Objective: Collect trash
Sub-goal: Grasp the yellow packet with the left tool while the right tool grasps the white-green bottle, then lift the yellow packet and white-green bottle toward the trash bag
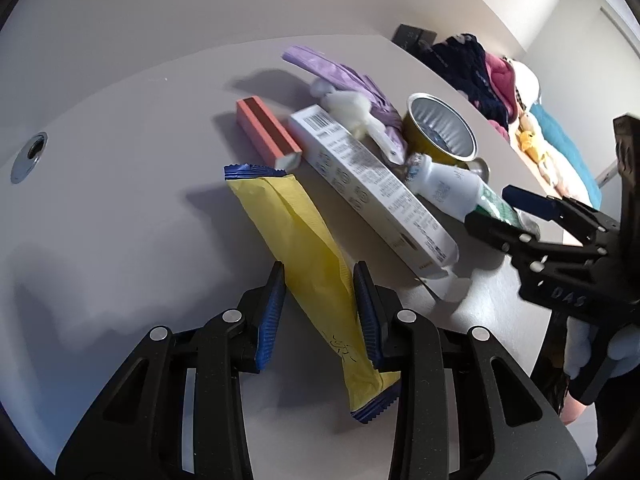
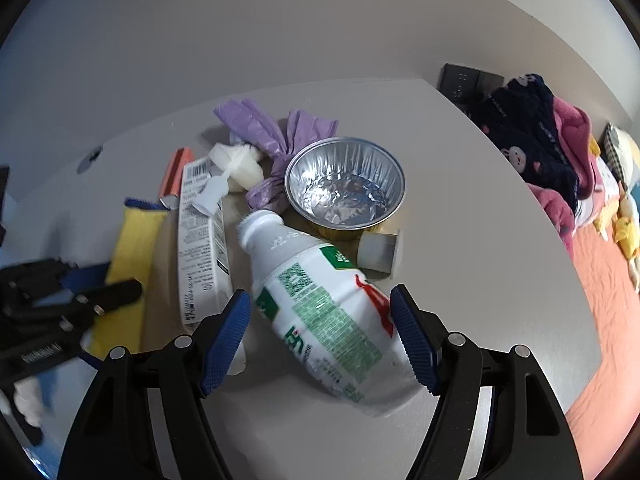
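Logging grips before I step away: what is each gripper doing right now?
Left gripper: shut on the yellow wrapper.
Right gripper: open, its jaws either side of the white bottle, not gripping it.

Legible: "DAS" embossed on the right gripper [image 1: 520, 216] body. Carton [image 1: 372, 188] and bottle [image 2: 328, 312] print unreadable.

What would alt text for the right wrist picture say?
A claw straddles a white bottle lying on a grey table, beside a foil bowl, a long white box and a yellow wrapper.
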The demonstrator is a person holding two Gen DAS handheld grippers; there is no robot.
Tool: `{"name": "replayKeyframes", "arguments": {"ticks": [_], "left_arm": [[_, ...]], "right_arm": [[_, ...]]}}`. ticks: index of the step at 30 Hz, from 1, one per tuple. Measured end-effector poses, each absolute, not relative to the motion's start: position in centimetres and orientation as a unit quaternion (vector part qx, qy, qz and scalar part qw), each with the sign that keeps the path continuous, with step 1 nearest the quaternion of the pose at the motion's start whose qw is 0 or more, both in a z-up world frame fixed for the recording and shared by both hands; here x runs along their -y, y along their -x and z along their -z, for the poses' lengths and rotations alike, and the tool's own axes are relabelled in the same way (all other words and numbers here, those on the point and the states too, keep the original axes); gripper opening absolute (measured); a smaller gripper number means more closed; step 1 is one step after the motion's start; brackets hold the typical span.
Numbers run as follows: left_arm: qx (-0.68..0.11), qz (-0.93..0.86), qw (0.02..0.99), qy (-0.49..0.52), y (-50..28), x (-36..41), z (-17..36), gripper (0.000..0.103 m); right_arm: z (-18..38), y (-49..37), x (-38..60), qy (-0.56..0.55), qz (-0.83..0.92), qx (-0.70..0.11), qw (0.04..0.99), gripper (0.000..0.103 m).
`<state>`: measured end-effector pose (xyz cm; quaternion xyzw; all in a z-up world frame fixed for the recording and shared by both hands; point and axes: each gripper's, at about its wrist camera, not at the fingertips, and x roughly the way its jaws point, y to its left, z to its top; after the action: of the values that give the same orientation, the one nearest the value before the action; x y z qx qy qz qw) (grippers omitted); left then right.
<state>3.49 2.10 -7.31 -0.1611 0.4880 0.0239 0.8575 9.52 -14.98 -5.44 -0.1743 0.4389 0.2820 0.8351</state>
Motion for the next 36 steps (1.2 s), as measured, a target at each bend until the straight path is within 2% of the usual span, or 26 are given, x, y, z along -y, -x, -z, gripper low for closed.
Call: {"name": "replayKeyframes", "arguments": {"ticks": [6,9,11,13,18,28,36], "left_arm": [[-0.492,-0.021,0.853,0.170,-3.5,-2.9,7.8,0.034],[-0.491,-0.018,0.854,0.170,-3.7,-3.0,7.7,0.034],[-0.488,-0.016,0.856,0.171,-3.6,-3.2,7.5,0.034],[-0.486,-0.014,0.857,0.171,-3.7,-3.2,7.5,0.034],[-0.482,-0.014,0.859,0.169,-3.4,-3.4,7.3,0.034],[-0.466,-0.002,0.870,0.161,-2.8,-3.5,6.0,0.030],[-0.443,0.011,0.884,0.152,-2.6,-2.9,3.8,0.028]], "right_arm": [[5.8,-9.3,13.8,0.219,-0.286,-0.429,0.828,0.073],[6.6,-9.8,13.4,0.239,-0.280,-0.452,0.812,0.073],[7.3,-10.5,13.6,0.222,-0.280,-0.477,0.803,0.068],[7.5,-10.9,14.0,0.192,-0.292,-0.490,0.799,0.055],[7.3,-10.8,14.2,0.172,-0.279,-0.484,0.811,0.052],[5.3,-9.5,15.6,0.082,-0.282,-0.469,0.833,0.036],[2.5,-8.0,17.6,0.024,-0.281,-0.445,0.850,0.035]]}}
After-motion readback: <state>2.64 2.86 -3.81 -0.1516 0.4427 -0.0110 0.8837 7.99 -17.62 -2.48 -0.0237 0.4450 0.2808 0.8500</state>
